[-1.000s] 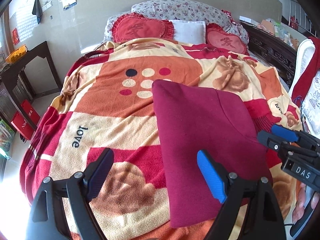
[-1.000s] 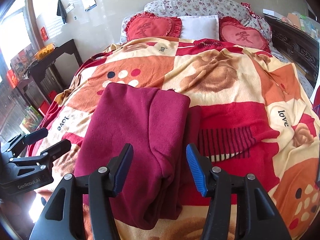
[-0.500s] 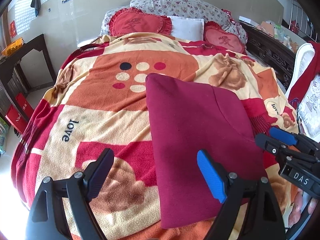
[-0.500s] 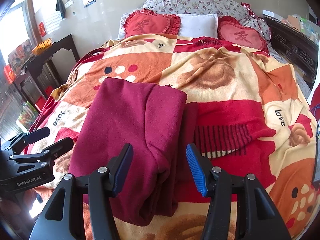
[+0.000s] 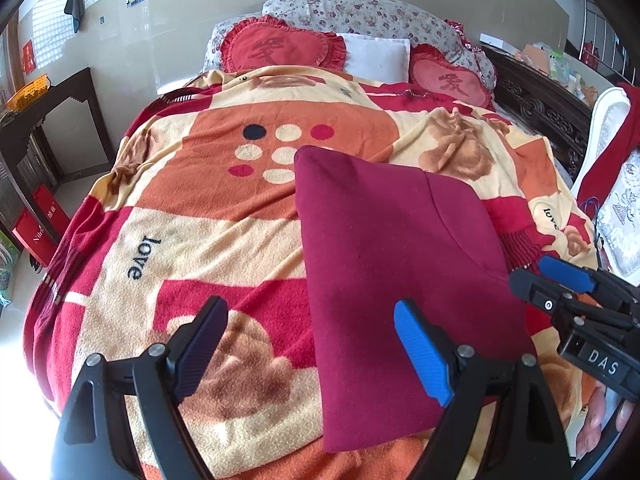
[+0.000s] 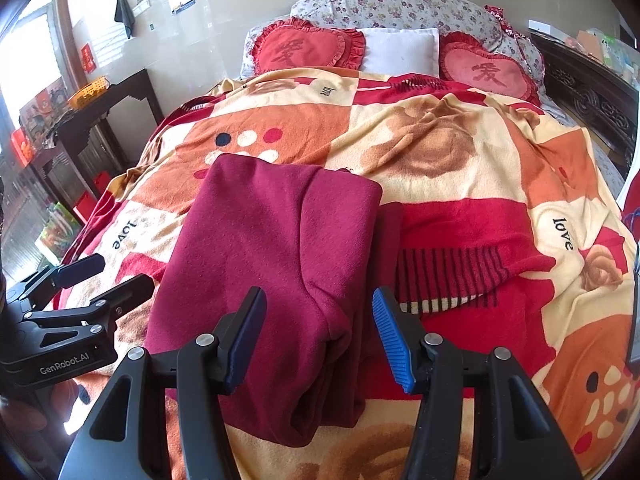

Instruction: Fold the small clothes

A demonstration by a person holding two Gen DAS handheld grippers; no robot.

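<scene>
A dark red folded garment [image 5: 400, 264] lies flat on the patterned blanket [image 5: 208, 216]; it also shows in the right wrist view [image 6: 272, 264], with a doubled right edge. My left gripper [image 5: 308, 344] is open and empty, above the garment's near left edge. My right gripper [image 6: 320, 332] is open and empty, above the garment's near right fold. The right gripper appears in the left wrist view [image 5: 560, 284]; the left gripper appears in the right wrist view [image 6: 96, 280].
Two red heart cushions [image 6: 308, 46] and a white pillow [image 6: 400, 50] lie at the bed's head. A dark side table [image 6: 116, 100] stands left of the bed. A carved dark wooden board [image 5: 544, 108] runs along the right side.
Both grippers have stayed open and empty. Both views have shifted slightly over the bed; the garment lies as before.
</scene>
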